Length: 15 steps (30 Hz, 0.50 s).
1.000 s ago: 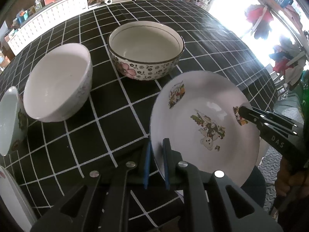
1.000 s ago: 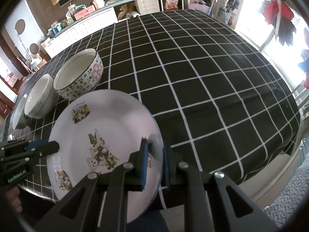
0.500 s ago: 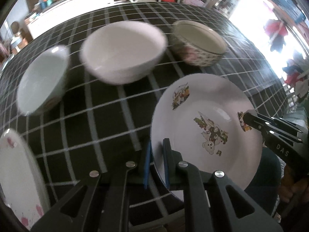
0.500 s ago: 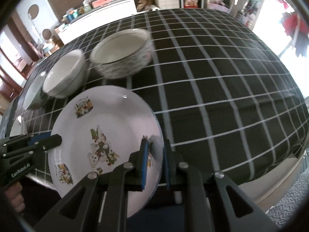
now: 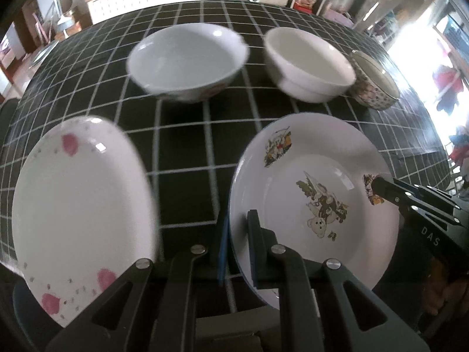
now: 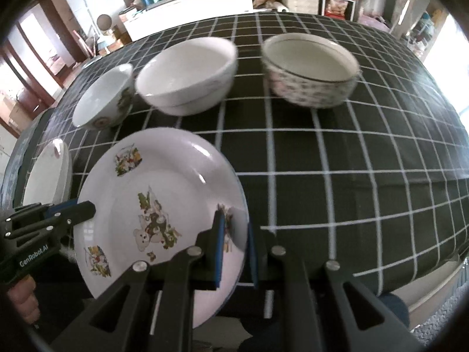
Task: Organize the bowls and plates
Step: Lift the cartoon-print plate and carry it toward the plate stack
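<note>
Both grippers hold one white plate with cartoon bear pictures above the table's front edge. My left gripper is shut on its left rim. My right gripper is shut on its right rim, and the plate shows in the right wrist view too. A white plate with pink flowers lies on the table at the left, also seen in the right wrist view. Behind stand a white bowl with a pink pattern, a plain white bowl and a floral bowl with a dark rim.
The table has a black cloth with white grid lines. Its right part past the floral bowl holds nothing. White cabinets and shelves stand behind the table. A bright window is at the right.
Both grippers have carried the bear plate to the left along the table's front. The pink-flower plate has come fully into the left wrist view, and the bowls have shifted right.
</note>
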Each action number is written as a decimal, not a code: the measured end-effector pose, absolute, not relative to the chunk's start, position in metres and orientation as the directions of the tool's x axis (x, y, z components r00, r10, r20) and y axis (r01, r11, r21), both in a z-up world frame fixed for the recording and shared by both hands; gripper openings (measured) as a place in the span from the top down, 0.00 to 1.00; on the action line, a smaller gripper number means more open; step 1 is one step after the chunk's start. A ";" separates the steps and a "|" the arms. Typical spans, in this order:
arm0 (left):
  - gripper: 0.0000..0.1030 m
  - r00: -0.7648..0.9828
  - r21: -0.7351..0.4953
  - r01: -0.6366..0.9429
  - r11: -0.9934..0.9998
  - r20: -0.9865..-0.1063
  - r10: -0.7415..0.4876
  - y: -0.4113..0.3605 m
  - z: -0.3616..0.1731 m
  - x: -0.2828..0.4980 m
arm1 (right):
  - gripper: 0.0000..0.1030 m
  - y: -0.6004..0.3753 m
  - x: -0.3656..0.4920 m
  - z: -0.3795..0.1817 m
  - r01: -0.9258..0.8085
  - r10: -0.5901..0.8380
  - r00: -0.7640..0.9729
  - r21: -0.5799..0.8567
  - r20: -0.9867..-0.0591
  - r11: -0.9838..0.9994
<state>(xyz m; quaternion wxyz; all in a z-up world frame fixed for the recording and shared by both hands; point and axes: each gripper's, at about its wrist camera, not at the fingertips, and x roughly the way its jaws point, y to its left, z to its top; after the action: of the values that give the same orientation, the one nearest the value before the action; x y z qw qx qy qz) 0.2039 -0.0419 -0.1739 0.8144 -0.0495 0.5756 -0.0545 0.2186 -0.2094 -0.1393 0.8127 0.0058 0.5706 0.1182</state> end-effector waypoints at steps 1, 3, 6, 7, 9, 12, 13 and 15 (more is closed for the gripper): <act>0.90 0.332 -0.145 0.022 0.989 -0.932 -0.144 -0.039 -0.174 0.203 | 0.82 -0.206 0.220 -0.140 -0.192 0.201 0.318 0.144 -0.927 0.971; 0.90 0.333 -0.147 0.005 0.989 -0.932 -0.141 -0.034 -0.176 0.202 | 0.82 -0.198 0.222 -0.140 -0.202 0.203 0.313 0.144 -0.928 0.969; 0.90 0.334 -0.154 -0.009 0.988 -0.932 -0.142 -0.021 -0.174 0.197 | 0.82 -0.187 0.225 -0.142 -0.213 0.204 0.307 0.142 -0.930 0.967; 0.90 0.333 -0.160 -0.010 0.987 -0.931 -0.148 -0.018 -0.174 0.196 | 0.82 -0.184 0.224 -0.143 -0.215 0.200 0.308 0.137 -0.930 0.967; 0.90 0.334 -0.165 -0.004 0.986 -0.930 -0.154 -0.015 -0.174 0.194 | 0.81 -0.183 0.221 -0.142 -0.213 0.198 0.312 0.134 -0.929 0.968; 0.90 0.336 -0.166 0.000 0.986 -0.929 -0.156 -0.015 -0.174 0.194 | 0.81 -0.183 0.221 -0.144 -0.206 0.206 0.302 0.147 -0.931 0.967; 0.90 0.335 -0.167 0.001 0.986 -0.929 -0.158 -0.015 -0.175 0.194 | 0.81 -0.185 0.222 -0.145 -0.206 0.213 0.298 0.156 -0.930 0.966; 0.90 0.335 -0.170 0.002 0.985 -0.928 -0.161 -0.013 -0.174 0.194 | 0.81 -0.187 0.219 -0.145 -0.205 0.215 0.301 0.157 -0.929 0.966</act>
<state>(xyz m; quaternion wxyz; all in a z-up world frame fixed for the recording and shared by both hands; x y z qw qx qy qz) 0.1939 -0.0133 -0.1743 0.8142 -0.0691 0.5743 -0.0499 0.2186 -0.1869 -0.1451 0.8065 0.0044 0.5767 0.1302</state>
